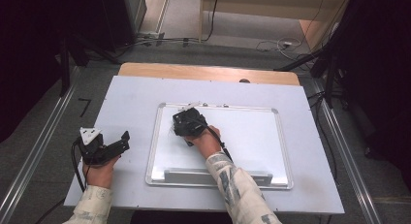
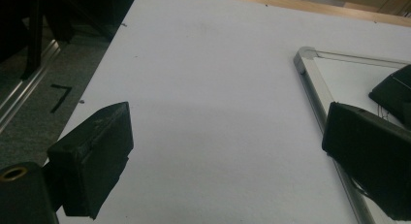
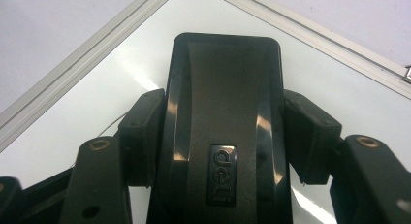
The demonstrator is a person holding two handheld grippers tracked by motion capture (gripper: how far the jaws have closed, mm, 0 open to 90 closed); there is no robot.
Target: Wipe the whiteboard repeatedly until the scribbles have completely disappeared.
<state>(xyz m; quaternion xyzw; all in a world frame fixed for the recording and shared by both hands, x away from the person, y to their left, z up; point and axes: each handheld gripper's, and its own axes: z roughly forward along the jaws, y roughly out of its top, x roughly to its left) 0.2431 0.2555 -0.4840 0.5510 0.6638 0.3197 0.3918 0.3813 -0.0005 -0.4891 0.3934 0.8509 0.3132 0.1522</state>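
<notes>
Right gripper [image 3: 220, 136] clamps a black eraser [image 3: 225, 103] by its long sides, flat on the whiteboard [image 1: 252, 132] near its far-left corner. Eraser looks light, rigid, glossy-topped, so side grip suits. Left gripper [image 2: 228, 151], left of the whiteboard, is wide and empty

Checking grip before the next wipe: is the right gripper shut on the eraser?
Shut: both pads of the right gripper press the black eraser's sides.

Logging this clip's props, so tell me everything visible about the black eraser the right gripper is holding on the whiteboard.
The eraser is a glossy black block that looks like plastic, with rounded corners, a shallow dip along its top and a small embossed logo plate near the camera end. The right gripper clamps it by its two long sides. It lies flat on the white surface of the whiteboard, close to the upper left corner of the silver frame. Its underside is hidden.
</notes>
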